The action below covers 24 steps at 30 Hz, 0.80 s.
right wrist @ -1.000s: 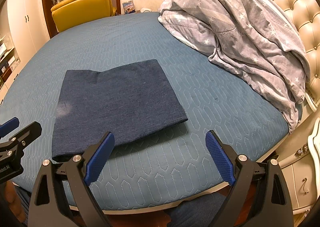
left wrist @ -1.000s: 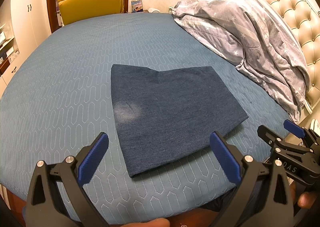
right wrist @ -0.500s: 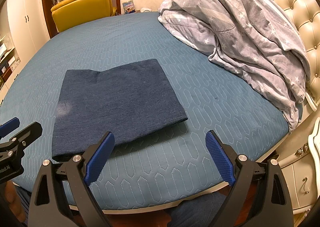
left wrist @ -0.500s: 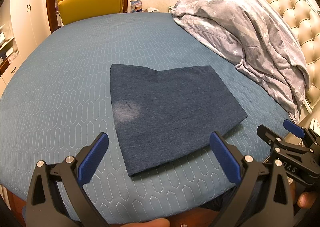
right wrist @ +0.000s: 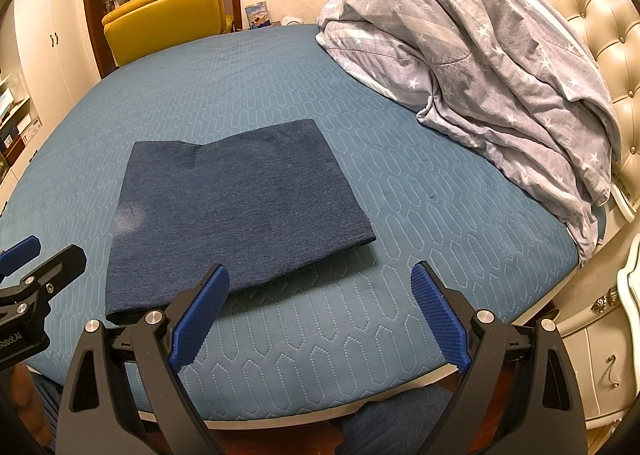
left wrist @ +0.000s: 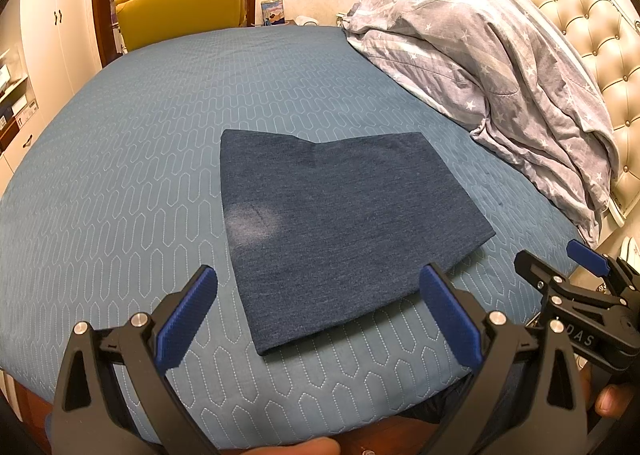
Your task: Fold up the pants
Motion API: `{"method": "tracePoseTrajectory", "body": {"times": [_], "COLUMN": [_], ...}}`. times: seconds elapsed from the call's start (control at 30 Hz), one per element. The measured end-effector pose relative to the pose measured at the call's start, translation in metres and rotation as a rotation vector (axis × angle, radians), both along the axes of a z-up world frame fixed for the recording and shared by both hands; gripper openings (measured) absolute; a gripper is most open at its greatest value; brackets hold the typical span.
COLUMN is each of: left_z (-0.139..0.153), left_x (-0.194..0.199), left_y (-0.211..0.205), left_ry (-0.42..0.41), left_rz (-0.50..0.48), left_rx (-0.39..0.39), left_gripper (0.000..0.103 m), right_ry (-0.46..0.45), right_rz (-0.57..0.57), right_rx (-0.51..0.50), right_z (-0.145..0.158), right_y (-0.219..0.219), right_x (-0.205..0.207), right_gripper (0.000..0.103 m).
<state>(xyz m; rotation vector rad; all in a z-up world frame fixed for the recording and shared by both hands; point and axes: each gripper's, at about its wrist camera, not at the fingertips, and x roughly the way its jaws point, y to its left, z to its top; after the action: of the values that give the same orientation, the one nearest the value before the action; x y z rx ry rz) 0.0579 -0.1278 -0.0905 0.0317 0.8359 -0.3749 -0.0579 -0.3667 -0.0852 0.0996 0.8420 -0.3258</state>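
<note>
The dark blue pants [left wrist: 340, 231] lie folded into a flat, near-square stack on the blue quilted bed [left wrist: 120, 175]; they also show in the right wrist view [right wrist: 240, 211]. My left gripper [left wrist: 318, 319] is open and empty, held back above the bed's near edge, just short of the stack. My right gripper [right wrist: 320, 315] is open and empty, near the stack's right front corner, not touching it. Each gripper shows at the edge of the other's view.
A crumpled grey star-print duvet [left wrist: 500, 75] lies along the right by the tufted cream headboard [left wrist: 580, 15]. A yellow armchair [left wrist: 180, 3] stands beyond the far edge. White wardrobes [left wrist: 48, 35] are at left, a white nightstand [right wrist: 600, 343] at right.
</note>
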Motion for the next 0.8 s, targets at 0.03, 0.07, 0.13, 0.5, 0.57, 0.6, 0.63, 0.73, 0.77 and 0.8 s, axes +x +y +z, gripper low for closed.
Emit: {"method": "tracePoseTrajectory", "body": {"times": [0.03,0.07,0.13,0.5,0.57,0.6,0.63,0.73,0.77,0.8], "left_z": [0.0,0.0,0.0,0.0,-0.001,-0.002,-0.002,-0.009,-0.011,-0.014], "left_x": [-0.001,0.0,0.0,-0.001,0.001,0.003,0.005,0.013,0.017,0.02], "left_y": [0.0,0.0,0.0,0.004,0.003,0.004,0.004,0.005,0.007,0.012], "left_ry": [0.0,-0.001,0.0,-0.01,-0.006,-0.007,-0.005,0.045,0.055,0.059], "left_rz": [0.001,-0.001,0.0,0.017,0.02,0.031,0.027,0.003,0.012,0.018], "left_rx": [0.0,0.0,0.0,0.0,0.004,0.005,-0.004,-0.028,-0.029,-0.035], "left_gripper": [0.101,0.101,0.101,0.101,0.101,0.101,0.101,0.101,0.101,0.101], "right_ry": [0.0,0.0,0.0,0.0,0.0,0.001,0.001,0.003,0.006,0.006], "right_rz": [-0.001,-0.002,-0.002,-0.004,-0.004,-0.004,-0.005,-0.021,-0.033,-0.044], "right_rx": [0.001,0.001,0.001,0.004,0.005,0.01,0.017,0.063,0.086,0.104], "right_z": [-0.001,-0.002,-0.002,-0.003,-0.003,-0.004,-0.005,-0.012,-0.016,-0.019], "right_y": [0.0,0.001,0.001,0.003,0.002,0.002,0.002,-0.008,-0.014,-0.02], "right_x": [0.0,-0.001,-0.001,-0.002,-0.002,-0.002,-0.002,-0.003,-0.003,-0.002], "right_gripper": [0.089,0.089,0.089,0.089,0.089,0.089,0.089,0.089,0.089,0.089]}}
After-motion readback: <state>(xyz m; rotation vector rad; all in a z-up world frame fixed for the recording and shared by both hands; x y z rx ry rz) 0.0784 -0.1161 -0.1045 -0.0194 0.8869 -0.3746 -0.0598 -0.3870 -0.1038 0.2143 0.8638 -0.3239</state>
